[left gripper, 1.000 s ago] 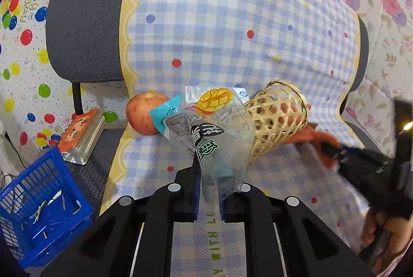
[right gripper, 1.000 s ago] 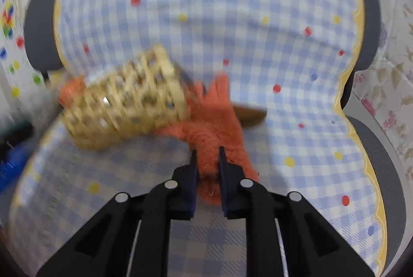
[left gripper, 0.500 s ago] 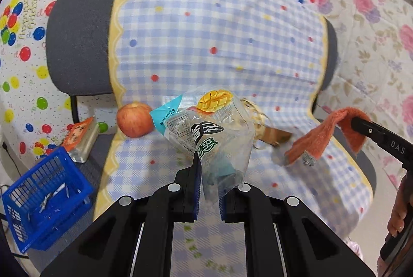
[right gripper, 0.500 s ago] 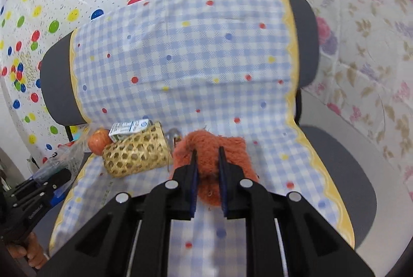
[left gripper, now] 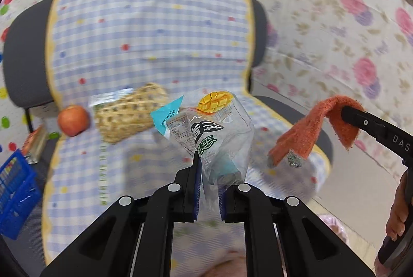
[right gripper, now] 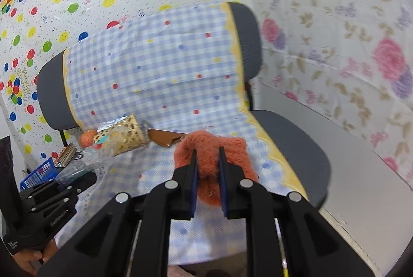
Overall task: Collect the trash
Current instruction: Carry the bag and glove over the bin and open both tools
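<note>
left claw (left gripper: 208, 189) pinching wrapper (left gripper: 206, 127) above chair (left gripper: 25, 57) | right claw (right gripper: 207, 171) clamped on cloth (right gripper: 210, 155) | we reckon both light, floppy, wrapper slick, so grip deep

Two wrist fisheyes, both tilted down at one chair

The left wrist view looks from near the seat's front edge toward the chair (left gripper: 25, 50) back. The right wrist view looks from further right, facing left across the seat. Both share the checked cover (left gripper: 144, 39), woven basket (left gripper: 129, 117) and apple (left gripper: 73, 120), and each shows the other gripper.
</note>
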{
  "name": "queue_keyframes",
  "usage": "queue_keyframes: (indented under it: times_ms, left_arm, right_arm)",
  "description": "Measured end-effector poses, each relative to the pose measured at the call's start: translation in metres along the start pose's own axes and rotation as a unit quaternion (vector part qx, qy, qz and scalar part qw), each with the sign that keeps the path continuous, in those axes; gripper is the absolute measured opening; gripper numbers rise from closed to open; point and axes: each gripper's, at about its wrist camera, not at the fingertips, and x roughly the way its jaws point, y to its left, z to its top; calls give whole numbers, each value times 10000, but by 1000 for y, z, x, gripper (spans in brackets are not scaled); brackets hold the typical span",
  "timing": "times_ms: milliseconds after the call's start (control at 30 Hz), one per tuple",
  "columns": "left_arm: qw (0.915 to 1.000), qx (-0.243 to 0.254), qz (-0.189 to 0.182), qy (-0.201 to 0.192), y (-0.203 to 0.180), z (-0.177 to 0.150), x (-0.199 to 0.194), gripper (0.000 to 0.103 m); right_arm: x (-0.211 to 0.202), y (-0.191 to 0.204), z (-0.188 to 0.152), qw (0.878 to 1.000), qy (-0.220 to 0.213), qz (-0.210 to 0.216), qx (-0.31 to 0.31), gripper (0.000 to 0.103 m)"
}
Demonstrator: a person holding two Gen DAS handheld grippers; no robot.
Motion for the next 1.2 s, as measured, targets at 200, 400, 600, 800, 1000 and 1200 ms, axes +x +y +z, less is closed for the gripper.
queue_keyframes:
  times_ms: [200, 400, 600, 800, 1000, 1200]
  left_arm:
    - [9981, 382, -487, -24, -48, -12, -12, 12]
    - [9932, 723, -917, 15, -95, -29, -26, 13]
    - [9830, 1151, -1413, 216, -144, -53, -33, 13]
    - [9705, 1513, -1825, 442, -186, -77, -35, 13]
    - [9574, 1808, -2152, 661, -217, -98, -36, 13]
    - [9514, 1803, -2238, 1104, -229, -108, -13, 14]
  right_arm:
    - [-46, -23, -26, 9994, -143, -292, 155, 14]
    - [-99, -46, -55, 9961, -245, -816, 223, 15]
    - [-135, -74, -94, 9902, -42, -1330, 414, 15]
    - [-166, -99, -127, 9829, 133, -1721, 648, 15]
    - [-180, -116, -150, 9774, 292, -1944, 775, 15]
    - [-167, -136, -170, 9730, 585, -1991, 1010, 17]
